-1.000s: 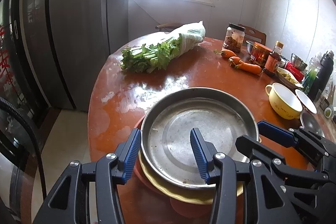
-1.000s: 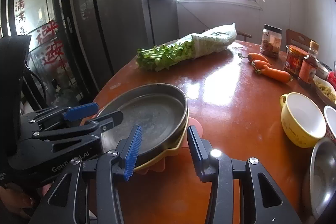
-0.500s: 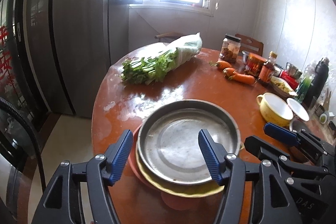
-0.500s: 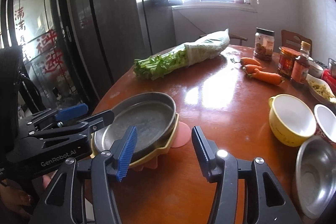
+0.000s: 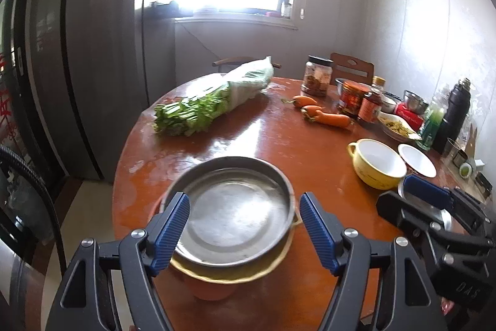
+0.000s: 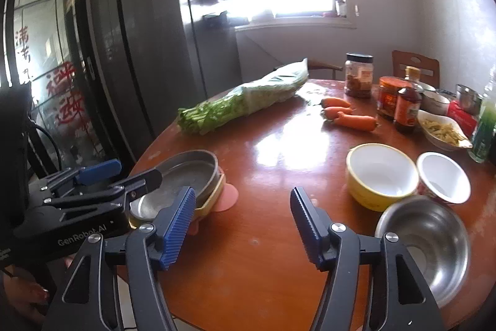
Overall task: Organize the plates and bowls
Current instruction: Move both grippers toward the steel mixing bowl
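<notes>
The left tongs [image 5: 245, 227] stand open, the jaws having just been opening; the blue ribbed pads flank the round shallow stainless-steel pan [image 5: 231, 208] without pressing on it. This pan sits on top of a stack: beneath it lies a pale yellow plate [image 5: 229, 273], and beneath that a pink plate [image 5: 206, 289], at the near left edge of the round reddish-brown wooden tabletop [image 5: 248, 141]

The right tongs [image 6: 243, 227] also stand open, the jaws having just been opening; nothing is between the pads, only bare tabletop. In the right wrist view the stack lies to the left of the right tongs, apart from them.

Three bowls are grouped on the right side of the tabletop: a yellow bowl with a white interior and a handle [image 6: 381, 176], a small white bowl with a patterned outside [image 6: 443, 179] just beside it, and a stainless-steel bowl [image 6: 431, 244] nearest the camera.

Farther back lie a bagged bundle of green leafy stalks [image 6: 241, 104] and orange carrots [image 6: 350, 117], with jars and bottles behind, well apart from the stack
</notes>
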`<action>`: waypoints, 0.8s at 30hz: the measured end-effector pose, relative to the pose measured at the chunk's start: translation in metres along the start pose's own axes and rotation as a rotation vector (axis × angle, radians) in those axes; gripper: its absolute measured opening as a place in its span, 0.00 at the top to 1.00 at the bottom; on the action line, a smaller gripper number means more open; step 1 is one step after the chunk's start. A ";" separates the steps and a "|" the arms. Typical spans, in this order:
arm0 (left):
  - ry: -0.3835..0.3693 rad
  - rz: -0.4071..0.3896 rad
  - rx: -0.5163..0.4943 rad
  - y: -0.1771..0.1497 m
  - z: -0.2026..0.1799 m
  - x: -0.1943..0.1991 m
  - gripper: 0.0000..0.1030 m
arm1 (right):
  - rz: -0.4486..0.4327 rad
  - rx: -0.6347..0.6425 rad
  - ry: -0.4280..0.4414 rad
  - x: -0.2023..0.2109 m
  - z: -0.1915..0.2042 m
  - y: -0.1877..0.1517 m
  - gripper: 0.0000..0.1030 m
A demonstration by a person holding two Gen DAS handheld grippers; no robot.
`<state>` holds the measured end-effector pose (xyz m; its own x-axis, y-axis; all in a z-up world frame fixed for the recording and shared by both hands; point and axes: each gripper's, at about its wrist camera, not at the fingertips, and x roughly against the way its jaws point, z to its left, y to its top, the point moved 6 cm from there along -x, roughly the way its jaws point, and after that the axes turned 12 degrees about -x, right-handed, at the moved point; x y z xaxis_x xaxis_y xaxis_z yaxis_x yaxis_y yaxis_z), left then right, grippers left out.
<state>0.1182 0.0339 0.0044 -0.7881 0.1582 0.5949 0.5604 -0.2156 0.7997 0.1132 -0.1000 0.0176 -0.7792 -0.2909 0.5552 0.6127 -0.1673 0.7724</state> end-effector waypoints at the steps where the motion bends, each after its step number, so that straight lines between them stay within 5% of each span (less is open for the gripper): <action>1: -0.004 -0.002 -0.003 0.001 -0.004 0.001 0.28 | -0.004 -0.005 -0.003 0.003 -0.003 0.001 0.34; 24: -0.108 -0.019 -0.067 0.007 -0.119 0.021 0.23 | -0.133 -0.137 -0.162 0.090 -0.114 0.004 0.26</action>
<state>0.0752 -0.0784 0.0127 -0.7642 0.2649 0.5881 0.5246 -0.2752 0.8057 0.0604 -0.2347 0.0360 -0.8585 -0.1044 0.5021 0.5068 -0.3233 0.7992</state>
